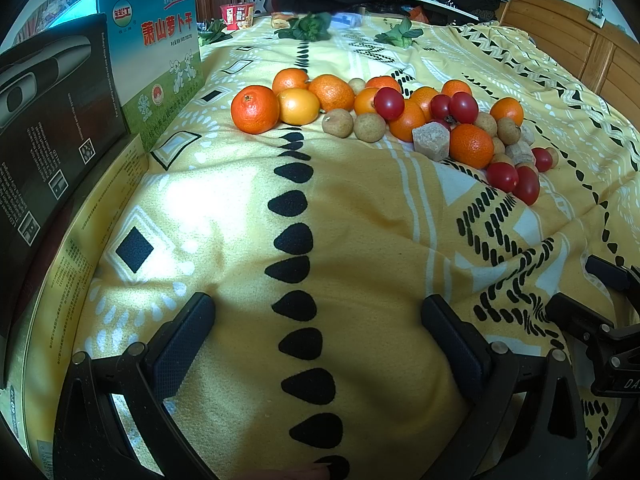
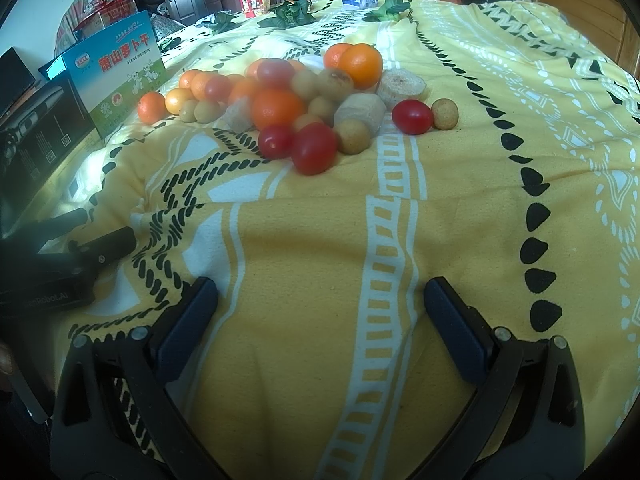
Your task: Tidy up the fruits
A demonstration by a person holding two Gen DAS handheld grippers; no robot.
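Left wrist view: my left hand-held gripper (image 1: 318,312) hovers with its jaws spread wide and nothing between them, low over the yellow patterned blanket (image 1: 360,220). The fruit pile (image 1: 384,116) lies well ahead, and I place everything from it: the large orange (image 1: 254,109) sits at its left end, two longans (image 1: 354,125) at its front edge, cherry tomatoes (image 1: 514,182) at its near right corner. The printed carton (image 1: 156,60) stands left of the pile. Right wrist view: my right hand-held gripper (image 2: 320,300) is likewise wide apart and empty, short of the pile (image 2: 288,104), with my other tool (image 2: 76,264) down to the pile's near left. Two tomatoes (image 2: 298,146) lie at the pile's front, one tomato (image 2: 412,117) beside a lone longan (image 2: 445,113) to its right. I judge the tomatoes soft, slick and easily split, so I would close gently across the middle; the oranges look firmer and heavier, wanting a full-width hold; the longans are small, hard and likely to roll.
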